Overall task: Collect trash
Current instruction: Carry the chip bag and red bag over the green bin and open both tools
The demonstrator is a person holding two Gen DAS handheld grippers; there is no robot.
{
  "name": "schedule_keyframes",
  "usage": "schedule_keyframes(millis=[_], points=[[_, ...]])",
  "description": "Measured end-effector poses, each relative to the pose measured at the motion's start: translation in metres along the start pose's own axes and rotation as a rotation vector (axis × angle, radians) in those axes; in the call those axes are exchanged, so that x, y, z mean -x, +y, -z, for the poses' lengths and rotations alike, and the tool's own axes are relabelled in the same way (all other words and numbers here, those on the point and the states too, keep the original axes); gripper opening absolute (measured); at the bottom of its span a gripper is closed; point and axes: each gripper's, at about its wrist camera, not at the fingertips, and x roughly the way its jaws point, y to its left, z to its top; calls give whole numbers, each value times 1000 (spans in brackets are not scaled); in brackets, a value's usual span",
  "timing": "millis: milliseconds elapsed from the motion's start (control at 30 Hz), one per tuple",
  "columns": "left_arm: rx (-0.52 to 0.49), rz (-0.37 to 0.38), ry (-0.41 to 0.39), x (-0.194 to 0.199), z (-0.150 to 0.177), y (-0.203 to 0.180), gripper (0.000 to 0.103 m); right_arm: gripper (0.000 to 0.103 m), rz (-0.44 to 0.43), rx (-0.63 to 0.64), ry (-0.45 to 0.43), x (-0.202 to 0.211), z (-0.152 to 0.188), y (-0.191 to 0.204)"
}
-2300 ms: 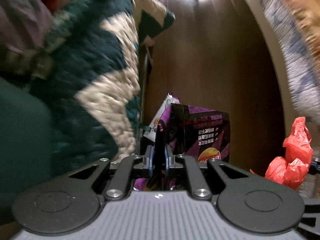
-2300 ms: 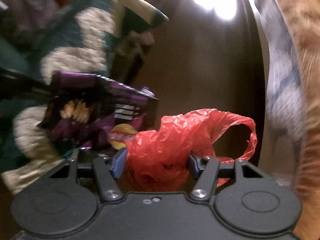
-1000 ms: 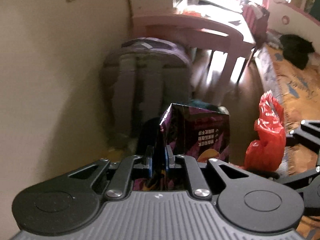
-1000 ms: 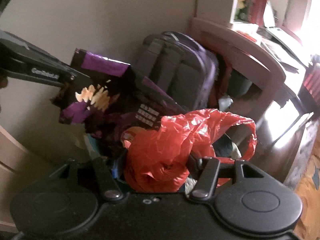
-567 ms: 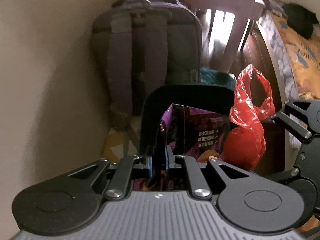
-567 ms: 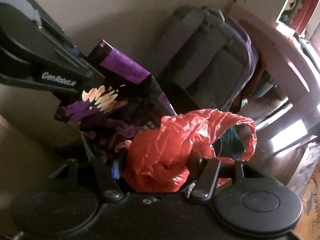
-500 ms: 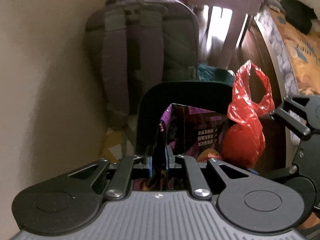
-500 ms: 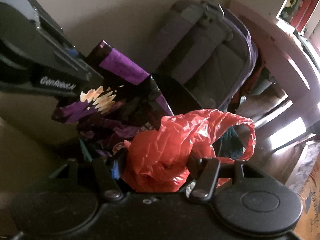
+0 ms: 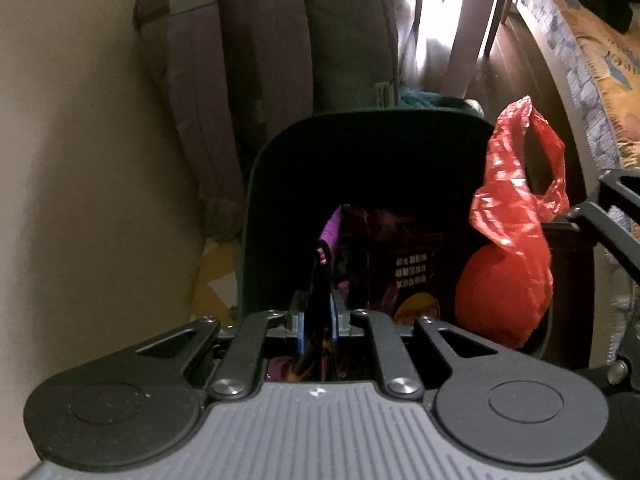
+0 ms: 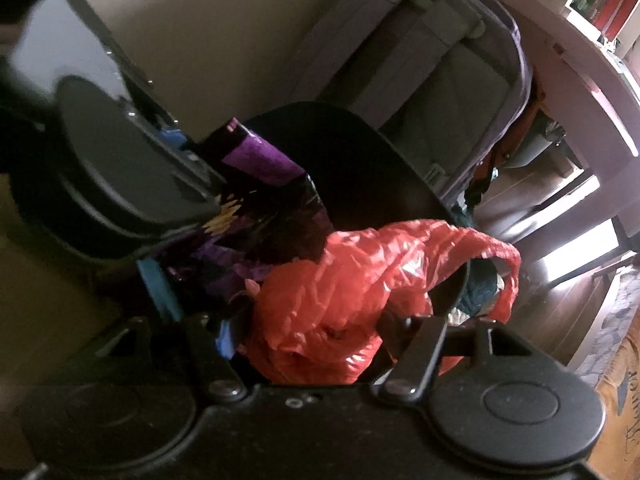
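My left gripper (image 9: 318, 316) is shut on a purple snack bag (image 9: 400, 264), held over the open mouth of a dark bin (image 9: 360, 140). The bag's lower part hangs inside the bin. My right gripper (image 10: 308, 332) is shut on a crumpled red plastic bag (image 10: 352, 300), held at the bin's right rim (image 10: 400, 160). The red bag (image 9: 508, 280) shows to the right of the snack bag in the left wrist view. The left gripper's body (image 10: 120, 168) and the snack bag (image 10: 256, 208) show at the left of the right wrist view.
A grey-purple backpack (image 9: 280, 40) leans on the beige wall (image 9: 80, 160) just behind the bin. A pink table (image 10: 580, 60) stands beyond it. A patterned rug (image 9: 600, 60) lies on the dark wood floor at the right.
Both grippers have swung from the room towards the wall and come down over the bin. The snack bag and the red bag now hang at the bin's mouth. Both stay gripped.
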Motion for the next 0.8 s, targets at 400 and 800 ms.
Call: schedule_keyframes(millis=[400,800], points=[[41,53,-22,1,2,-1,53,88,-5,-35,-38,15,12,-1],[69,63,-141,50,20,-3,75,100,-63,-225,-182,75,39,-40]])
